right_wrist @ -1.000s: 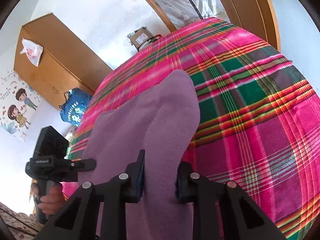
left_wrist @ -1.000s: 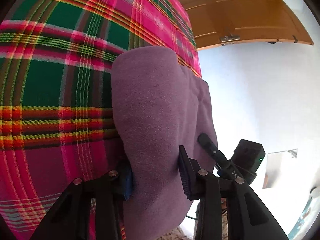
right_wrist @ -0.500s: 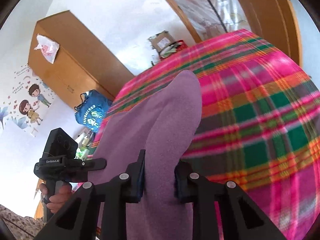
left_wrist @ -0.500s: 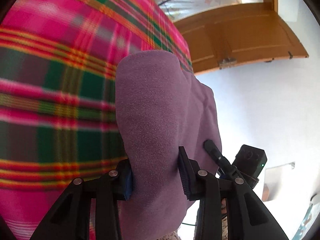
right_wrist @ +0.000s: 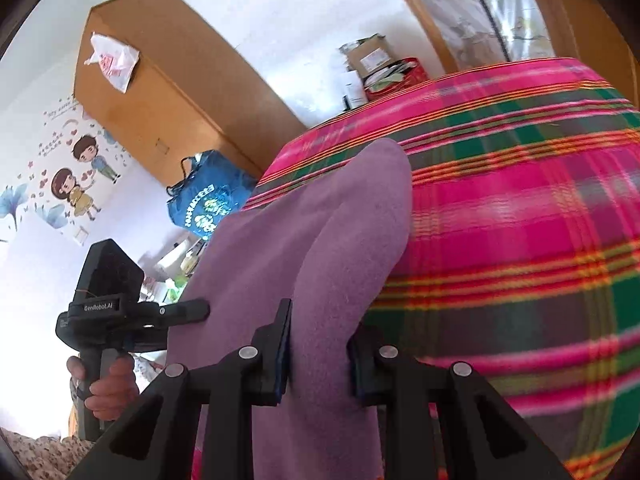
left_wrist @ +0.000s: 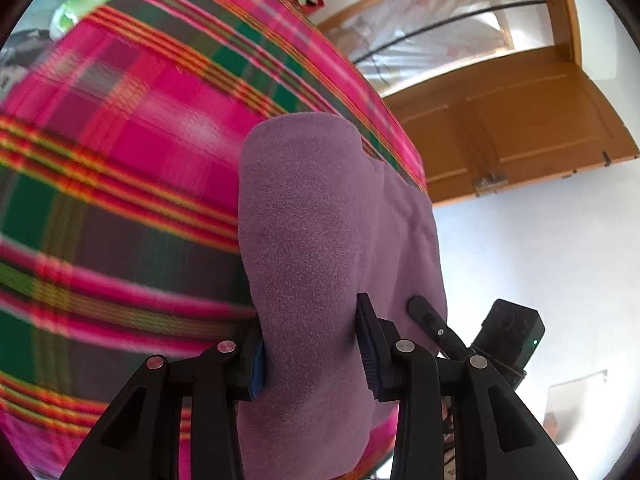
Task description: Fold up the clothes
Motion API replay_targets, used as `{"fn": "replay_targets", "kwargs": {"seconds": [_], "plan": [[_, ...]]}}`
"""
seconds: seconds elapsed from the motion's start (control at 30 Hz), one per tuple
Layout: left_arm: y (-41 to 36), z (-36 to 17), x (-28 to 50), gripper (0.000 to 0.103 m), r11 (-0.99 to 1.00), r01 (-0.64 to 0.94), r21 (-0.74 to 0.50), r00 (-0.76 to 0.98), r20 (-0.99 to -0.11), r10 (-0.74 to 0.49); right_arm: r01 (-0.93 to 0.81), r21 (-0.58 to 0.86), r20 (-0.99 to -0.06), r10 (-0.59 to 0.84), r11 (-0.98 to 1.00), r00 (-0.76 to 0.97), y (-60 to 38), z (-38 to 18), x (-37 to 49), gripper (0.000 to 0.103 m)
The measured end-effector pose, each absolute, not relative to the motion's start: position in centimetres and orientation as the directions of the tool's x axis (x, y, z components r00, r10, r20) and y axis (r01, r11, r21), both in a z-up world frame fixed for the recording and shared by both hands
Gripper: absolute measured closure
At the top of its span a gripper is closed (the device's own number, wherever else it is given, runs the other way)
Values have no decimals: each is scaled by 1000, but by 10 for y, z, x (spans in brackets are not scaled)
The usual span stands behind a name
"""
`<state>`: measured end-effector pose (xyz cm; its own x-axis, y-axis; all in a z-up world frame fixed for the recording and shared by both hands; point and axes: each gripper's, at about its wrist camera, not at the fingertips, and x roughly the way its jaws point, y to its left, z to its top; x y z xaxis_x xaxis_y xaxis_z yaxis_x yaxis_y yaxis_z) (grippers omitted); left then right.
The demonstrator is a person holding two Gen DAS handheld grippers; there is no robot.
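A bed covered with a pink, green and orange plaid blanket fills most of both wrist views, blurred in places, in a white-walled room. The left wrist view looks past the blanket to a wooden door standing open under a glazed frame, with some clutter at the far end of the bed. The right wrist view looks the other way and shows what the left does not: a tall wooden wardrobe with a white plastic bag on top, a cartoon couple sticker on the wall, a blue bag at the wardrobe's foot, and cardboard boxes beyond the bed.

A mauve fleece garment hangs between the two tools above the blanket, its folded edge humped up in front of each camera. The left gripper is clamped on one bunched end of it, the blue-padded fingers pressing into the fleece on either side. The right gripper is pinched on the other end in the same way, with a narrower gap between its fingers.

Each view catches the other tool at its edge. In the left view the right one shows as a black body with a small green light, beside the fleece. In the right view the left one is seen whole with a white label on it, and the person's hand wraps its handle.
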<state>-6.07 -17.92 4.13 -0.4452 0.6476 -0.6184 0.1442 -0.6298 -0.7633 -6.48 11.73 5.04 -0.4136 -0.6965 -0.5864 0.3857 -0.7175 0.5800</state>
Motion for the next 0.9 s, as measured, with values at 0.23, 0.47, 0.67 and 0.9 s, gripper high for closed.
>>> {"fn": "replay_targets", "kwargs": {"seconds": [0.23,0.47,0.67,0.9], "plan": [[-221,37,-83,64,-645,187,-741,-487,-640,595,406,590,-576,-716,-698,-395,74,44,-88,78],[-251,32,-100,64,-642,234,-730,-519,-653,552,419,587,-580,-721,-693,-379,37,32,-100,78],[-263,28,-93,64,-639,267,-722,-548,-659,515,428,589,-573,-728,-685,-376,17,27,-109,78],[-285,6,-64,62,-620,334,-710,-541,-683,491,420,540,-612,-683,-729,-399,7,19,-111,76]]}}
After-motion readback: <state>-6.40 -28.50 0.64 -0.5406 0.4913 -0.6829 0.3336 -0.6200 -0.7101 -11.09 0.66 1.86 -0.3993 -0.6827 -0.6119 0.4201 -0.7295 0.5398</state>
